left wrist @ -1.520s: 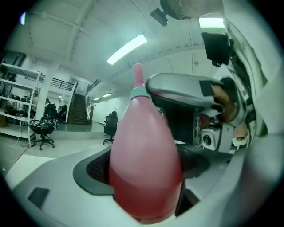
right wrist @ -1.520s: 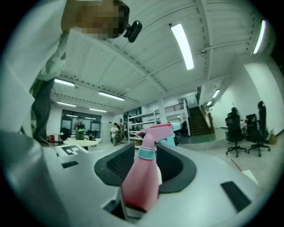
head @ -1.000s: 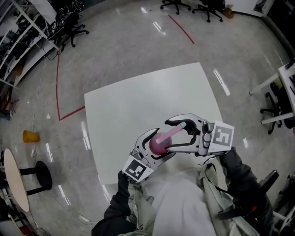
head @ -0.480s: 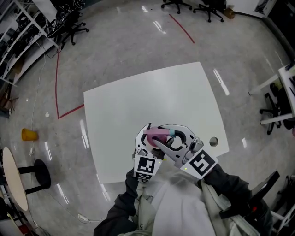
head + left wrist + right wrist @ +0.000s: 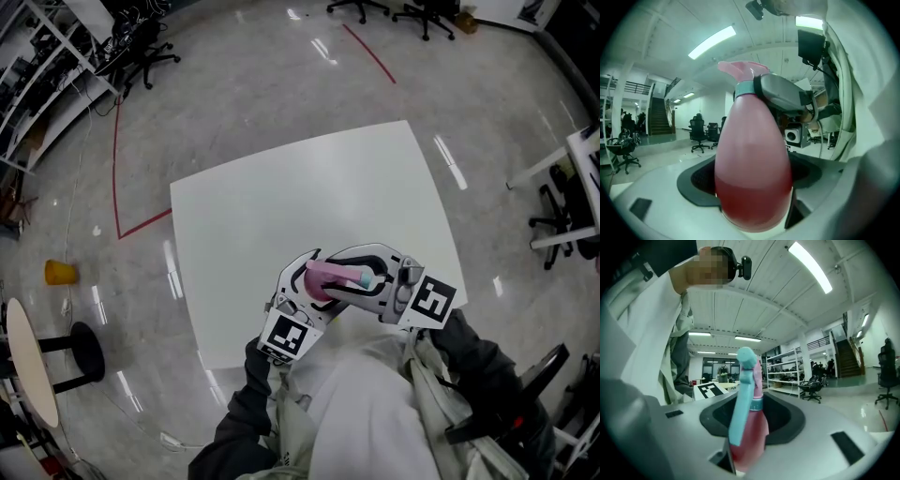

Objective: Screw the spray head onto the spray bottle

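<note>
A pink spray bottle with red liquid is held low over the near edge of the white table. My left gripper is shut on the bottle's belly. The spray head, pink with a teal collar and teal trigger, sits on the bottle's neck. My right gripper comes in from the right and clasps the head, one grey jaw lying against the collar; its jaws are opening slightly. The trigger and the bottle's neck stand between its jaws.
A yellow cup lies on the floor at left, by a round side table and a black stool. Red tape lines cross the floor. Office chairs stand at the back, a white desk at right.
The right gripper, wide open round the spray head a second ago, has closed on it and twisted with it. Both grippers and the bottle have shifted slightly left.
</note>
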A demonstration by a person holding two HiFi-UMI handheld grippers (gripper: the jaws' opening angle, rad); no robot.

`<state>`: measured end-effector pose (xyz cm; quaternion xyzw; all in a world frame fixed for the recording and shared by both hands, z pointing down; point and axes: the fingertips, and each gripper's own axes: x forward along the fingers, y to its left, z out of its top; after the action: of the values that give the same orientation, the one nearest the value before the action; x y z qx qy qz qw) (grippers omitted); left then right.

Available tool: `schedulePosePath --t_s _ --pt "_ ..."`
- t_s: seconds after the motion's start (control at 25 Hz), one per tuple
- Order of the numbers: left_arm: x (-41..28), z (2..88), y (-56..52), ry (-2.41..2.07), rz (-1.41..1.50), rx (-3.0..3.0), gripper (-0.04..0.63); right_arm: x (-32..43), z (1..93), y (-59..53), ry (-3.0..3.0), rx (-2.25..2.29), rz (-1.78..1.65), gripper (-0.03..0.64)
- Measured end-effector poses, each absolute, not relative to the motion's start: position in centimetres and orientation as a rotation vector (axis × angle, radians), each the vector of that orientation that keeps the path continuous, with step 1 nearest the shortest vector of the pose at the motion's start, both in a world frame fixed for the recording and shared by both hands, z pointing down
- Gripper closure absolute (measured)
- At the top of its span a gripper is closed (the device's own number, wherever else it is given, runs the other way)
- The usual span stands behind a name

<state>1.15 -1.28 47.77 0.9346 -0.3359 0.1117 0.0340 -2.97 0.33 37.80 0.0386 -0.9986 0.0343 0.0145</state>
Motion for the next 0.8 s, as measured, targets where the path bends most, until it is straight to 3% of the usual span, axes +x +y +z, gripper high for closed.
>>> schedulePosePath --t_s 0.36,0.64,0.68,0.72,0.8 --pt "-0.5 50.2 -3.1 -1.317 0.316 2.759 0.152 -2.1 38.5 -1.3 -3.144 0.48 0.097 0.494" --pt "-7.2 53.9 -1.1 -1.498 0.265 2.491 0.155 -0.5 45.2 -6.2 -3.023 0.711 0.072 0.494" --pt "-8.4 54.0 -0.8 -1.562 0.241 2.436 0.194 -0.9 46.2 -6.7 -3.007 0.736 0.069 0.494" --pt "-9.5 54.0 -0.4 -1.633 0.222 2.382 0.304 -1.3 47.1 -7.1 -2.989 0.762 0.061 0.494" --pt "-11.0 54.2 0.4 -1.756 0.209 2.286 0.435 -1.9 48.3 -8.0 -2.948 0.815 0.034 0.494"
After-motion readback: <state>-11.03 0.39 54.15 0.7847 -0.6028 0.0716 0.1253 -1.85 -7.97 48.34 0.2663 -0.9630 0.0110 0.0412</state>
